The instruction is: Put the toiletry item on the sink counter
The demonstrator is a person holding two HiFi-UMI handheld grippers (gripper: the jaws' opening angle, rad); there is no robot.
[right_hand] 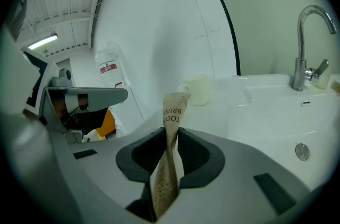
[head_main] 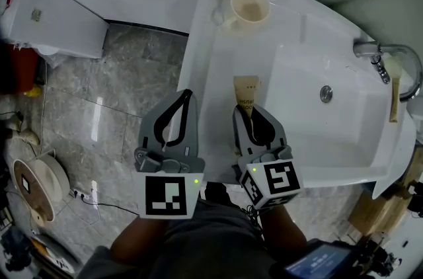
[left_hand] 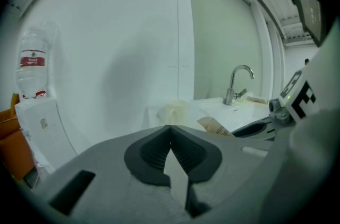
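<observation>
A brown paper toothbrush packet (right_hand: 172, 111) is clamped between the jaws of the right gripper (right_hand: 171, 130) and stands upright out of them, its printed end free. In the head view that end is seen over the counter (head_main: 211, 66), on the flat strip just left of the basin (head_main: 330, 132). Whether it touches the surface cannot be made out; it is perhaps just above it. The left gripper (left_hand: 170, 127) is held just beside the right one, about at the counter's left edge, with its jaws pressed together and nothing between them. A cream cup (head_main: 249, 6) stands at the counter's far end, well apart from the packet. A faucet (head_main: 386, 53) is set at the basin's right side. A white tank (head_main: 53, 13) is seen over the grey floor (head_main: 119, 112) to the left.
</observation>
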